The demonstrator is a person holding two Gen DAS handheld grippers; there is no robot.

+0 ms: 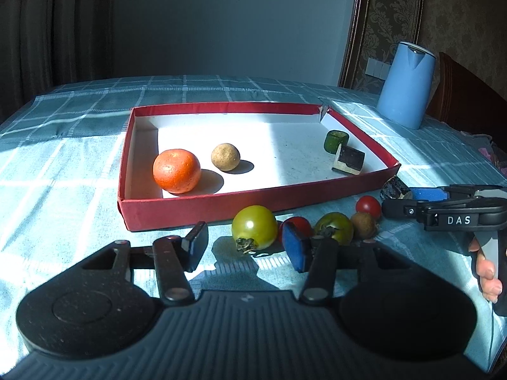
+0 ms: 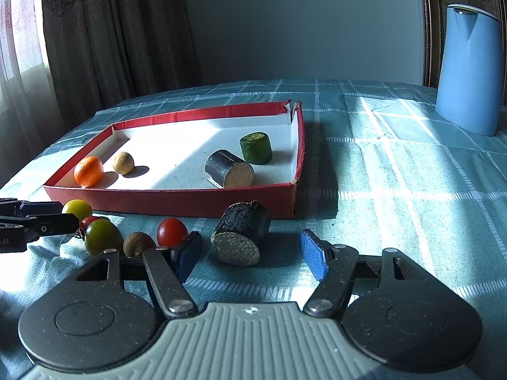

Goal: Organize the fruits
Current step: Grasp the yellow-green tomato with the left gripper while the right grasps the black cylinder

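A red box lid (image 1: pixel 202 210) (image 2: pixel 177 201) holds an orange (image 1: pixel 176 171) (image 2: pixel 88 171), a tan ball fruit (image 1: pixel 225 156) (image 2: pixel 123 162), a green cylinder piece (image 1: pixel 336 141) (image 2: pixel 256 148) and a dark sugarcane piece (image 1: pixel 348 160) (image 2: pixel 228 169). In front of it lie a yellow-green tomato (image 1: pixel 254 228) (image 2: pixel 77 209), a green tomato (image 1: pixel 334 228) (image 2: pixel 102 237), two red cherry tomatoes (image 1: pixel 368 207) (image 2: pixel 172 232), a brown fruit (image 1: pixel 363 224) (image 2: pixel 137 244) and another dark cane piece (image 1: pixel 394 189) (image 2: pixel 242 233). My left gripper (image 1: pixel 245 247) is open around the yellow-green tomato. My right gripper (image 2: pixel 252 255) is open around the cane piece.
A blue jug (image 1: pixel 405 85) (image 2: pixel 469 69) stands at the back right on the teal checked tablecloth (image 1: pixel 63 164) (image 2: pixel 396 190). Curtains hang behind at the left. A dark chair back shows at the far right in the left wrist view.
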